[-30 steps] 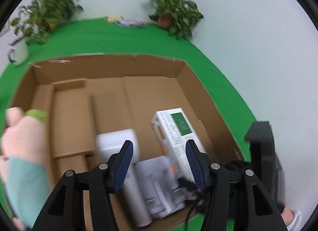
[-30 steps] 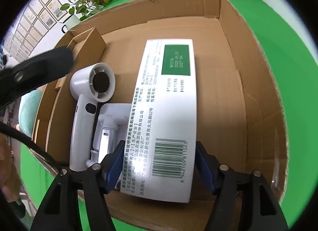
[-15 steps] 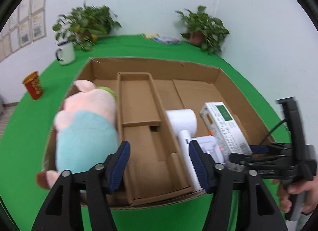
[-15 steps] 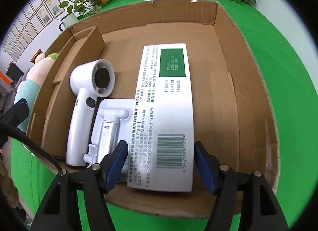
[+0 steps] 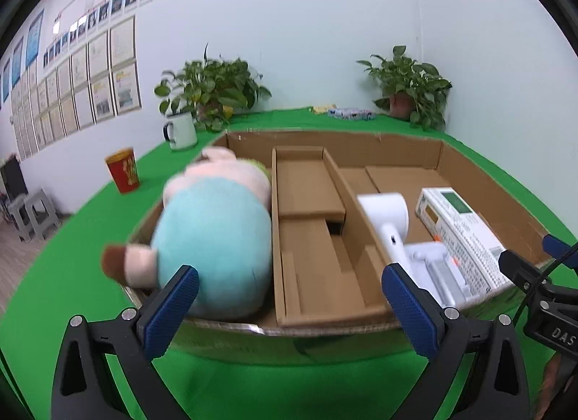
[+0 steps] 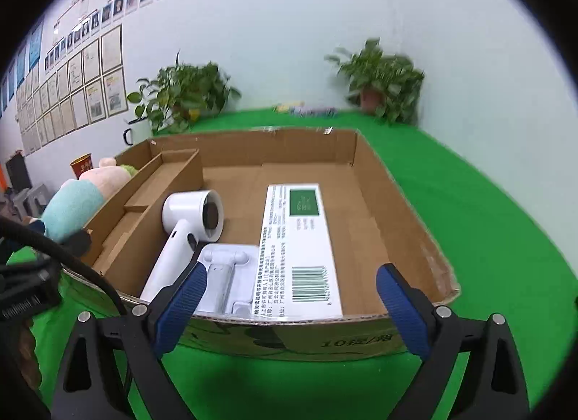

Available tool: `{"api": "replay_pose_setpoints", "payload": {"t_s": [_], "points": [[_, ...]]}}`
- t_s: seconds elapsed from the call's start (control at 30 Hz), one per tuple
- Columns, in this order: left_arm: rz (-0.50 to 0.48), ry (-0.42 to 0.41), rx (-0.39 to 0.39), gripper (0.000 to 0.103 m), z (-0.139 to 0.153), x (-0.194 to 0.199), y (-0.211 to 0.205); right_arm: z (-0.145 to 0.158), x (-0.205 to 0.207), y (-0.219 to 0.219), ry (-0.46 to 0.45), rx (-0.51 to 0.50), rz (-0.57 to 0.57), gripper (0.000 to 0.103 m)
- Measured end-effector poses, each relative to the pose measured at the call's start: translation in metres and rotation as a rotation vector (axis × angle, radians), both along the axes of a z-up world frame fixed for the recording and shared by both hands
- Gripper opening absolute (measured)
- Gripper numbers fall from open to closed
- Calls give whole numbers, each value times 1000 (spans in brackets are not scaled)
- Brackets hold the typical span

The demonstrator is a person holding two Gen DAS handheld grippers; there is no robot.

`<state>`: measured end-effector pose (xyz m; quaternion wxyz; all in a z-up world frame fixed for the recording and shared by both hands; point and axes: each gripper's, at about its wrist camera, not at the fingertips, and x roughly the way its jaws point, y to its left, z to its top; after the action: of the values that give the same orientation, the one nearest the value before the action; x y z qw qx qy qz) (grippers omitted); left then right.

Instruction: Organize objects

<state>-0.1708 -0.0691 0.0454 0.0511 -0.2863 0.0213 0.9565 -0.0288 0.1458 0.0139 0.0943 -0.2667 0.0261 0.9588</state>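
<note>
Risks first. Could snag the near wall of the shallow brown cardboard tray (image 5: 480, 152) if either gripper dips back in carelessly; lip stands just beyond both sets of fingertips.

Left gripper (image 5: 289, 297): jaws opening, spread wide, nothing between the blue pads, hovering at the tray's near edge. Right gripper (image 6: 290, 291): jaws opening too, wide, empty, pads clear of everything.

Plush pig in a pale blue body with pink head and brown-tipped limb (image 5: 213, 232): lying in the left compartment, bulging above the tray wall and hanging over the near corner. Likely to roll or tip out onto the green tabletop (image 5: 72, 275) if nudged, being soft and perched high.

White handheld hair dryer with round barrel (image 6: 188, 228): flat in the right compartment beside the cardboard divider insert (image 5: 310, 225), handle toward the near wall. White moulded plastic holder (image 6: 224, 275): just beside it, touching the long white printed carton with green panel and barcode (image 6: 300, 246). Carton's near end rests against the tray's front wall; may be partly propped on the holder, cannot tell for sure. Could slide or rock if bumped.

Middle insert empty; nothing seen left outside the tray to pack, so task appears close to finished.
</note>
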Motion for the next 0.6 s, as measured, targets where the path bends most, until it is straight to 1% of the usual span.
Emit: {"api": "replay_pose_setpoints", "payload": {"t_s": [0.03,0.1,0.13,0.3,0.43,0.6], "points": [[5,7,6,102,-2,2,0,0,1,-1,7,1,0,100],[8,36,-24,102,-6,6,5,-1,4,-2,25,11,2,101],[5,36,-33,102,-7,5,6,-2,4,-3,30,19,0,102],[-3,29,-26,103,-8,3,6,-3,0,-8,14,60,-13,102],[3,21,-51,103,-8,1,10,-4,-1,-8,13,63,-13,102],[2,19,-55,103,-8,-1,10,-4,0,-8,13,65,-15,102]]}}
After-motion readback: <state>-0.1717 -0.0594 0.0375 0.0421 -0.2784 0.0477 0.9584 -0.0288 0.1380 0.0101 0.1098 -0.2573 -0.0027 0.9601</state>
